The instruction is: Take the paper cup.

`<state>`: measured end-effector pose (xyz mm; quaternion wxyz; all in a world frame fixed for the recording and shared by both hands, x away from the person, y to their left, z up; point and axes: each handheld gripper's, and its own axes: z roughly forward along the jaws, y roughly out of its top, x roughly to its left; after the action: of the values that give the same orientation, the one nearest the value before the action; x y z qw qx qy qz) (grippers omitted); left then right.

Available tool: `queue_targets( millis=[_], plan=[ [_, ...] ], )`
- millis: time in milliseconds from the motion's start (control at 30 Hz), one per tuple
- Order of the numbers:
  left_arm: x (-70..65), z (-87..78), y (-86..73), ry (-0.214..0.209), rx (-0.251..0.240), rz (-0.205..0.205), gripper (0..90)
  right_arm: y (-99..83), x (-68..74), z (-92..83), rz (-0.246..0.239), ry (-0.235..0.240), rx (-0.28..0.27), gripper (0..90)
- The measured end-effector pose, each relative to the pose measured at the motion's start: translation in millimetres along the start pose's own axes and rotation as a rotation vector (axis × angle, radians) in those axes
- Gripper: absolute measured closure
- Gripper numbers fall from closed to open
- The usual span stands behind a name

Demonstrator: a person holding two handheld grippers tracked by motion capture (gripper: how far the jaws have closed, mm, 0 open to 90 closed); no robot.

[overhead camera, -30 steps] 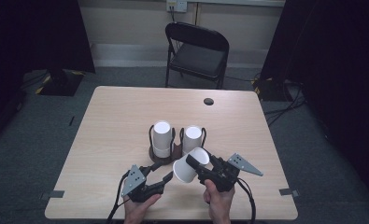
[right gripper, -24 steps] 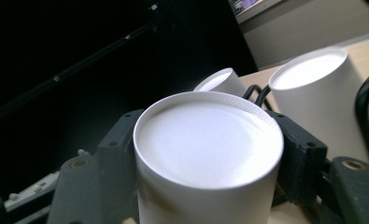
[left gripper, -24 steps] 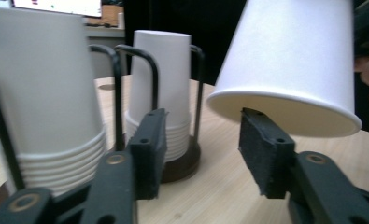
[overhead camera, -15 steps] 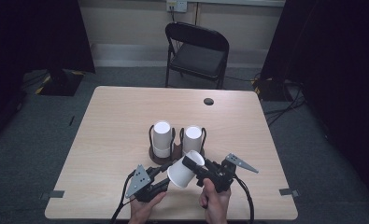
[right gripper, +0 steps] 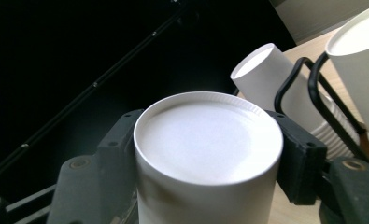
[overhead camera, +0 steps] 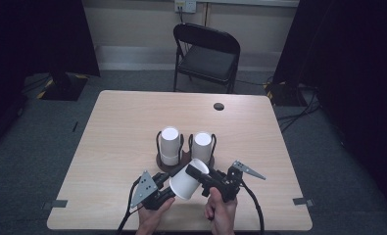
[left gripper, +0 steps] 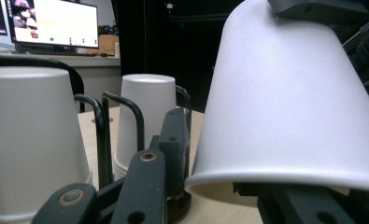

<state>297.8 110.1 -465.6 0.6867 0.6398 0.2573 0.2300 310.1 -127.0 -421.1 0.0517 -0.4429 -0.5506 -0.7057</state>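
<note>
Dark curtained room with a folding chair [overhead camera: 206,53] behind the pale wooden tabletop [overhead camera: 117,127], near whose middle sits a dark holder [overhead camera: 181,159] carrying two stacks of upturned white cups [overhead camera: 170,144]. Lifted clear of the holder and held low over the near edge: one white paper cup [overhead camera: 187,179], lying nearly level, base toward the stacks and open mouth toward the near left, clamped near its base by the closed right tool [overhead camera: 201,177]. Left tool [overhead camera: 167,192] at the cup's rim, jaws just closing round it, firm contact hard to confirm; handover apparently mid-way, release and placing still to come.
</note>
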Motion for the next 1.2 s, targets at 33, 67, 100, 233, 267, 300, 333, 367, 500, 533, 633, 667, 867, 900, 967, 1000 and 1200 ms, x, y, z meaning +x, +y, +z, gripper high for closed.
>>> queue_targets(
  millis=[33,67,100,233,267,300,333,367,500,533,633,667,867,900,967,1000,1200],
  plan=[
    [0.2,-0.5,0.3,0.000,-0.007,0.001,71.7,0.5,1.0,0.4,0.004,0.002,0.002,33.8],
    [0.0,-0.9,0.5,0.002,-0.017,-0.005,71.6,0.7,1.4,1.0,0.006,0.004,0.001,33.8],
    [0.2,-1.1,0.6,-0.002,-0.025,-0.009,71.6,0.7,1.6,1.7,0.011,0.008,0.003,33.8],
    [-0.8,-0.4,1.7,-0.008,-0.046,-0.015,72.3,-0.4,0.6,5.8,0.037,0.039,0.022,33.6],
    [-1.8,0.1,2.4,-0.007,-0.049,-0.012,72.3,-0.8,0.1,6.7,0.050,0.045,0.023,33.6],
    [-2.4,0.0,2.9,-0.003,-0.045,-0.011,73.9,-0.9,-1.0,7.8,0.066,0.052,0.024,33.6],
    [-2.4,-0.3,3.0,0.000,-0.044,-0.013,73.9,-0.9,-1.0,7.8,0.066,0.052,0.024,33.6],
    [-1.6,-0.6,2.9,-0.002,-0.055,-0.024,74.7,-0.6,-1.3,7.6,0.070,0.050,0.025,33.6],
    [2.0,-3.8,2.6,-0.016,-0.058,-0.048,81.0,-0.9,-3.1,7.6,0.067,0.042,0.030,31.7],
    [2.8,-4.5,2.6,-0.017,-0.060,-0.052,82.6,-1.1,-3.5,7.9,0.061,0.036,0.034,30.6],
    [6.0,-6.3,1.8,-0.019,-0.055,-0.057,83.4,-2.0,-4.1,8.9,0.039,0.013,0.042,29.4],
    [6.2,-6.3,1.6,-0.020,-0.056,-0.061,83.6,-2.2,-4.1,9.2,0.031,0.006,0.047,29.0],
    [5.0,-5.6,1.0,-0.055,-0.021,-0.049,86.8,-1.0,-4.8,8.3,-0.001,-0.021,0.040,26.7],
    [5.1,-5.6,1.4,-0.060,-0.019,-0.054,86.8,-0.7,-4.9,7.6,-0.015,-0.018,0.042,25.9],
    [5.6,-6.3,2.2,-0.067,-0.007,-0.045,86.8,-0.8,-4.9,7.1,-0.021,-0.020,0.042,25.2],
    [5.4,-6.9,2.5,-0.064,-0.002,-0.043,86.7,-0.8,-5.0,6.7,-0.029,-0.021,0.042,24.9],
    [6.6,-8.4,3.6,-0.061,0.024,-0.048,86.7,-1.7,-4.5,4.6,-0.077,-0.016,0.026,22.7]
  ],
)
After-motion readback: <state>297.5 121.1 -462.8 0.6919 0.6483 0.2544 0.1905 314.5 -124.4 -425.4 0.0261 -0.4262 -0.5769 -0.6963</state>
